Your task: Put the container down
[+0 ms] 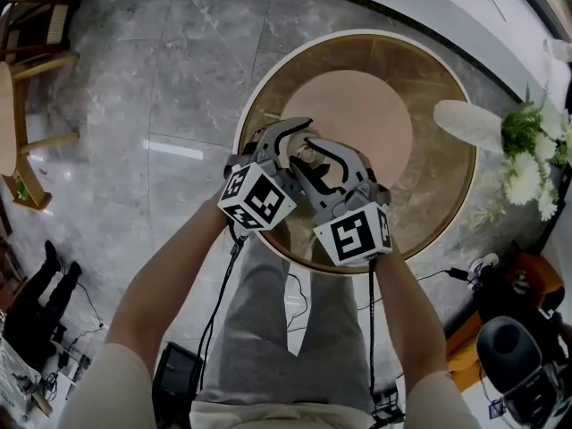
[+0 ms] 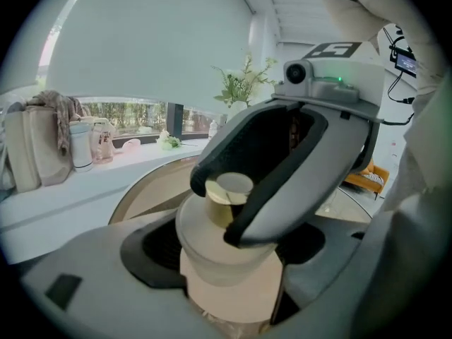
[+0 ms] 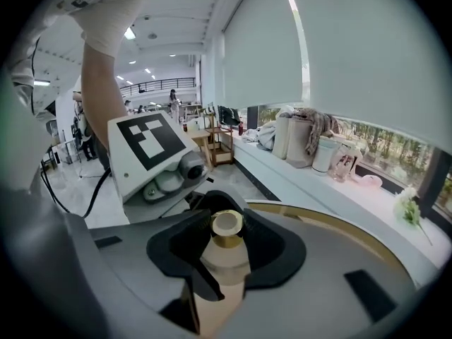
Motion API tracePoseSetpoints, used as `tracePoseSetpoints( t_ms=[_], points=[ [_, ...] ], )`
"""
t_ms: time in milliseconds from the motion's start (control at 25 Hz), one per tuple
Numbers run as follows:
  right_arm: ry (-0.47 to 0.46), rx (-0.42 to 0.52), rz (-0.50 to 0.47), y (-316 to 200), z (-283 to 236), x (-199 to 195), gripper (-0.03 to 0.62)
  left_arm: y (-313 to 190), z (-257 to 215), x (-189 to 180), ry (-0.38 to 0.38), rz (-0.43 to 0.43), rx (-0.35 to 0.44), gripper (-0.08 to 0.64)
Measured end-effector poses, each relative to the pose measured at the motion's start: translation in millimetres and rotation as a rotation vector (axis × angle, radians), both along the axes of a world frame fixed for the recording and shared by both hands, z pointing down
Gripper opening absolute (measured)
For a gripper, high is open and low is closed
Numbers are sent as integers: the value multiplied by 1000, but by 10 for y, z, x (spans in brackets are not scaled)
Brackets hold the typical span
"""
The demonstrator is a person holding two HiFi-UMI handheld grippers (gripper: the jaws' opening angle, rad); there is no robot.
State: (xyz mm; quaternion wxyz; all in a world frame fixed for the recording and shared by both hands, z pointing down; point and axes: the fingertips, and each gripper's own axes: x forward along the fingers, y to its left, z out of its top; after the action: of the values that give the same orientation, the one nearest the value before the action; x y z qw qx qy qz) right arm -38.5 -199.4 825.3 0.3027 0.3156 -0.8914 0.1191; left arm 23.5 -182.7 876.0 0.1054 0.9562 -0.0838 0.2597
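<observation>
The container (image 1: 308, 155) is a pale jar with a frosted lid and a gold-necked knob. It is held over the front left part of the round wooden table (image 1: 438, 195). My left gripper (image 1: 290, 146) is shut on its body (image 2: 226, 260), which fills the gap between the jaws. My right gripper (image 1: 326, 164) comes from the opposite side and is shut on it too, its dark pads hugging the gold neck (image 3: 227, 240). In the left gripper view the right gripper (image 2: 282, 168) arches over the knob. Whether the base touches the table is hidden.
A beige round mat (image 1: 366, 114) lies at the table's centre. At the table's right edge stands a white vase (image 1: 469, 123) with flowers (image 1: 527, 150). Wooden chairs (image 1: 27, 61) stand on the grey floor at the left. Cables and gear (image 1: 518, 356) lie by my feet.
</observation>
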Motion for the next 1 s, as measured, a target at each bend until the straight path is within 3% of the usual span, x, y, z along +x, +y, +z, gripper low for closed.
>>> tracePoseSetpoints(
  t_ms=[440, 680, 1000],
  points=[
    [-73, 54, 45, -66, 39, 98, 143, -36, 40, -144, 9, -64, -47, 339],
    [-132, 11, 126, -89, -2, 126, 171, -43, -74, -133, 10, -79, -35, 339],
    [-166, 48, 190, -116, -451, 321, 172, -131, -534, -309, 38, -205, -5, 339]
  ],
)
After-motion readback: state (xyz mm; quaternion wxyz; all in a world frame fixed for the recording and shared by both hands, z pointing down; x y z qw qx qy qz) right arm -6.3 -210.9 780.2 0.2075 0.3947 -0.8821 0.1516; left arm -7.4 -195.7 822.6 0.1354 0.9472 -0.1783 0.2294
